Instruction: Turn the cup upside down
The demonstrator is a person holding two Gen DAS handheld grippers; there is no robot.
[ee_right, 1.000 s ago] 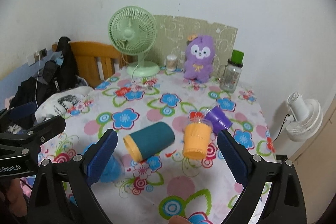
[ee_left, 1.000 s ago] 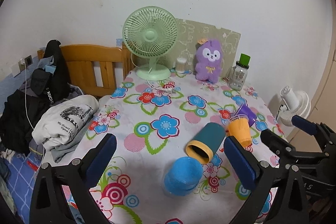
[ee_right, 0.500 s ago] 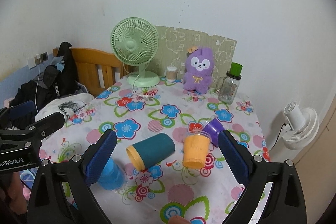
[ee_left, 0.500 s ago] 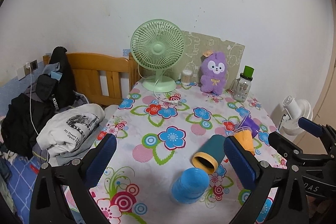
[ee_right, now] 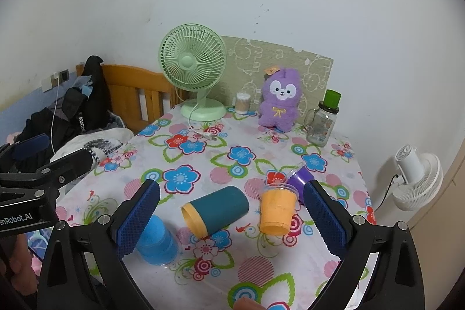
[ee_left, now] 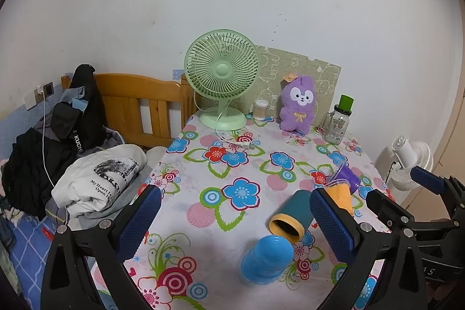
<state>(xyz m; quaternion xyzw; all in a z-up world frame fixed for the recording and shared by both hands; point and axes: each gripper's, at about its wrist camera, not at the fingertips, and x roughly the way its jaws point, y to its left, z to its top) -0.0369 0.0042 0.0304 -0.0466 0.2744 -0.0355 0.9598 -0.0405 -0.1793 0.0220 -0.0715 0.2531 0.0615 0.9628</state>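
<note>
Four cups, near edge of flowered surface [ee_right: 203, 159]: blue cup [ee_right: 157, 240] and orange cup [ee_right: 277, 208] inverted, purple cup [ee_right: 299, 176] tipped at 1 o'clock, teal cup [ee_right: 216, 209] on its side, seemingly awaiting flipping; left tool [ee_left: 232, 220] and right tool [ee_right: 232, 218] both agape, empty, hovering short.

Floral table [ee_right: 203, 161]: cups [ee_right: 216, 209], fan [ee_right: 193, 71], plush [ee_right: 279, 102], bottle [ee_right: 322, 121].

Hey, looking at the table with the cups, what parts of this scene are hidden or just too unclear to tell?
- Purple cup: in the right wrist view, partly behind the orange cup and the right tongs.
- Orange cup: left wrist view, lower part covered by the left tongs pad.
- Blue cup: right wrist view, its left side hidden by a pad.
- Bottle label: too small to read.
</note>
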